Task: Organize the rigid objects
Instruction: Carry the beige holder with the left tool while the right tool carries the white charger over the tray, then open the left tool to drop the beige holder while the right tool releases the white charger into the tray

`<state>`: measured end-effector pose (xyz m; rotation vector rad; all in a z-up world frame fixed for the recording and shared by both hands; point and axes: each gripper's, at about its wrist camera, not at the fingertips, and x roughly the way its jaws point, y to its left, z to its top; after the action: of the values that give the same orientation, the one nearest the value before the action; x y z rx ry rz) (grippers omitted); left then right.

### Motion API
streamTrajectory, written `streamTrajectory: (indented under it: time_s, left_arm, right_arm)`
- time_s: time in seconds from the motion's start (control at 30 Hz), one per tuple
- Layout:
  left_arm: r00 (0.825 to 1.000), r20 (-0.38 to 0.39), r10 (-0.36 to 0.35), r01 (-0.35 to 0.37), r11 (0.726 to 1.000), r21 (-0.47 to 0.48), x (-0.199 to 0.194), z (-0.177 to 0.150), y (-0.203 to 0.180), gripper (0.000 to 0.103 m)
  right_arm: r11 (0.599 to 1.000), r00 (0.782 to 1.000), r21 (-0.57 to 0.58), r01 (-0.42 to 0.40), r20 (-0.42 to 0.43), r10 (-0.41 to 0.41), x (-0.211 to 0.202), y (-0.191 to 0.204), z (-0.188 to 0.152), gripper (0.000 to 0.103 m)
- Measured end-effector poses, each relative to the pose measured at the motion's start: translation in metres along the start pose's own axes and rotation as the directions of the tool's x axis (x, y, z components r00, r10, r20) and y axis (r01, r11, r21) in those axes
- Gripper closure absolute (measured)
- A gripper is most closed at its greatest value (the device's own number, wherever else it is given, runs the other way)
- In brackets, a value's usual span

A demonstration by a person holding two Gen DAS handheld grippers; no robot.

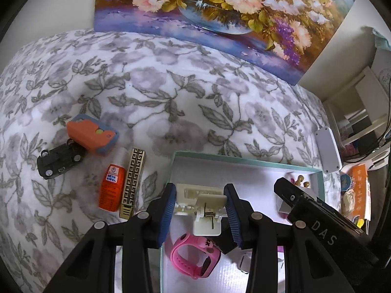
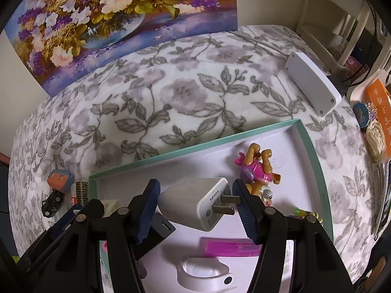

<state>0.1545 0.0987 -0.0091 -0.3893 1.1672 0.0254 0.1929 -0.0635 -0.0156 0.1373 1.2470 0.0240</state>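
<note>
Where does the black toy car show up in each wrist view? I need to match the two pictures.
Left wrist view: the black toy car lies at left-centre on the floral blanket, touching the orange and blue toy.
Right wrist view: the car sits small at the far left edge, left of the teal box.
Shared landmark: the gold patterned case between car and box.

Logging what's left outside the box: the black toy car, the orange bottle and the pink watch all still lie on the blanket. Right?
Not quite. The pink watch already lies inside the box, below the left gripper, as the left wrist view shows. The black toy car and orange bottle do lie on the blanket.
</note>
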Motion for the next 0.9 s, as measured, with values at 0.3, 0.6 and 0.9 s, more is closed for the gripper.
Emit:
streamTrajectory:
  time_s: [0.3,0.6,0.9]
  left_arm:
    - [1.000,-0.026,0.009,-0.009,1.000,-0.005,0.009,-0.002,0.000,0.059]
    - [0.998,-0.048,0.030,-0.030,1.000,-0.008,0.017,-0.003,0.001,0.054]
    - [0.998,-0.057,0.026,-0.026,1.000,-0.010,0.017,-0.003,0.001,0.050]
  right_arm:
    - [1.000,0.999,0.015,-0.008,-0.037,0.009,0.008,-0.005,-0.002,0.040]
    - [1.000,0.997,0.018,-0.009,-0.077,0.011,0.020,-0.008,-0.005,0.040]
    - [1.000,0.997,0.024,-0.005,-0.075,0.007,0.017,-0.009,-0.004,0.040]
